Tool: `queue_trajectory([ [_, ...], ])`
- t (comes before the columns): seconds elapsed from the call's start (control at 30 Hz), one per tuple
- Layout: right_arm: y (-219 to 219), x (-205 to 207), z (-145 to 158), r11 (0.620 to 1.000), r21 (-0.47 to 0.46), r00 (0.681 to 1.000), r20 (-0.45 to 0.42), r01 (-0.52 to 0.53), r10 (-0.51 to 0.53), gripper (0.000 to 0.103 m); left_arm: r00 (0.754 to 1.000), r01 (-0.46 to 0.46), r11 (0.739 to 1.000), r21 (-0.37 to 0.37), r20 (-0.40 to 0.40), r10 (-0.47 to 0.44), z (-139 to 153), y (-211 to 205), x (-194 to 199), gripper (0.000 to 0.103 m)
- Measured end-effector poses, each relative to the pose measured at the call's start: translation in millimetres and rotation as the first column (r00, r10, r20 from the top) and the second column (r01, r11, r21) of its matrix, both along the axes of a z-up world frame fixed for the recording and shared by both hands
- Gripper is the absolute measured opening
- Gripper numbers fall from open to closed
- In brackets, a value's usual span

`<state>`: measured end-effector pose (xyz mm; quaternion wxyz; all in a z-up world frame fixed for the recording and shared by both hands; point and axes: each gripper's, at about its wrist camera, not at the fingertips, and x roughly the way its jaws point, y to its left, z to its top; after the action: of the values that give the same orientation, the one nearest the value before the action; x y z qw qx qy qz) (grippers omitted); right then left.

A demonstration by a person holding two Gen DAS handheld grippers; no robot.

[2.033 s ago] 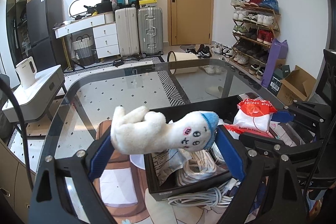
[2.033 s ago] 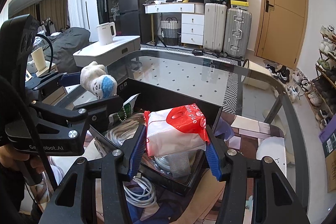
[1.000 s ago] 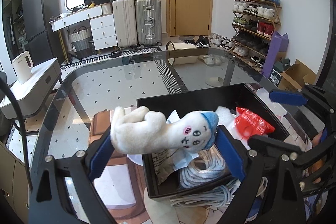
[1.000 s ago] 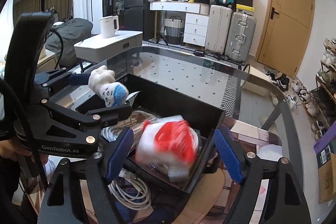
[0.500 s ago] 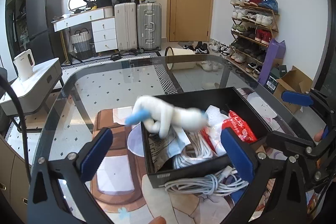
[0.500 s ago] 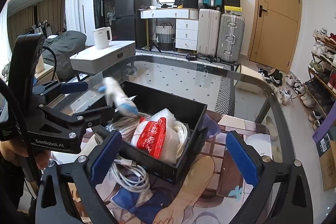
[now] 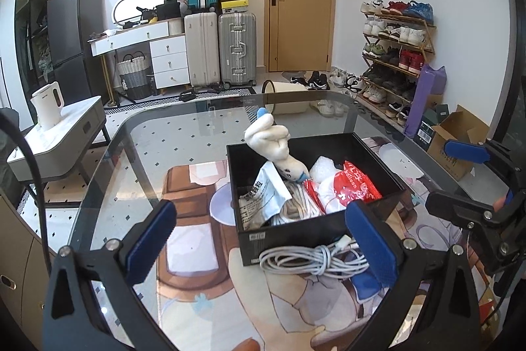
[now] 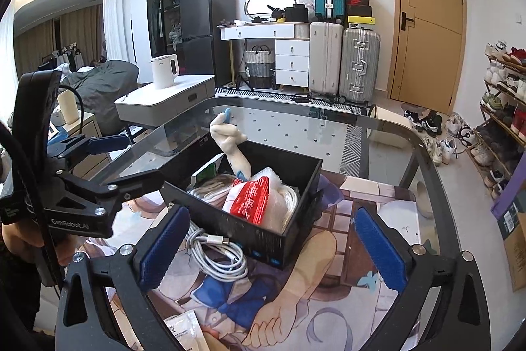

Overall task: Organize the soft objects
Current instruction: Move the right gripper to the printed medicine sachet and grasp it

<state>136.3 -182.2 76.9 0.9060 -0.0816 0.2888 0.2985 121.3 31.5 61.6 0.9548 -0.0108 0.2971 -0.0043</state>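
From the left wrist view, the left gripper (image 7: 259,240) stands with its blue-padded fingers (image 7: 149,234) spread wide and nothing between them. Ahead of it a black box (image 7: 296,234) sits on a glass table (image 7: 138,137) covered partly by a printed cartoon mat (image 7: 203,295). A white plush toy (image 7: 274,145) leans head-down inside the box at its far left corner, its blue-tipped end poking up above the rim. Beside it in the box lie a white and blue packet (image 7: 268,193), a red and white plastic bag (image 7: 353,188) and coiled white cord. A bundled white cable (image 7: 309,259) lies on the mat, touching the box's near wall. The right gripper (image 7: 473,180) shows at the right edge, its jaws apart.

From the right wrist view, the right gripper (image 8: 269,247) also has its fingers (image 8: 164,249) wide apart, empty. The black box (image 8: 243,229) lies just ahead, holding the plush toy (image 8: 230,142) upright against its far wall and the red and white bag (image 8: 251,203) nearer the middle. The white cable (image 8: 213,255) rests on the mat against the box's front. The left gripper (image 8: 108,160) sits at the left, held by a hand (image 8: 23,236), its jaws spread.
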Motion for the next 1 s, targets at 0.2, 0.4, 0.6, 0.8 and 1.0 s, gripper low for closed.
queue_trajectory([
  [0.2, -5.5, -9.9, -4.4, 1.000, 0.012, 1.000, -0.024, 0.002, -0.002, 0.102, 1.000, -0.005, 1.000, 0.008, -0.002, 0.005, -0.2, 0.7, -13.2, 0.103],
  [0.4, -9.5, -22.0, -8.9, 1.000, -0.009, 0.999, -0.036, -0.013, 0.012, 0.102, 1.000, -0.012, 1.000, 0.010, -0.001, 0.012, -1.1, -0.2, -27.1, 0.103],
  [0.6, -15.8, -37.8, -15.4, 0.998, -0.035, 0.998, -0.053, -0.048, 0.046, 0.102, 1.000, -0.006, 1.000, 0.019, -0.010, 0.006, -7.6, -4.4, -38.0, 0.103],
  [0.8, -13.5, -47.8, -26.7, 0.993, -0.077, 0.994, -0.079, -0.088, 0.082, 0.102, 0.999, -0.018, 1.000, 0.016, -0.034, 0.019, -18.5, -3.7, -46.0, 0.103],
  [1.0, -11.6, -54.0, -40.1, 0.987, -0.094, 0.987, -0.114, -0.128, 0.117, 0.102, 0.998, -0.023, 1.000, 0.000, -0.063, 0.023, -33.0, -3.3, -56.2, 0.103],
])
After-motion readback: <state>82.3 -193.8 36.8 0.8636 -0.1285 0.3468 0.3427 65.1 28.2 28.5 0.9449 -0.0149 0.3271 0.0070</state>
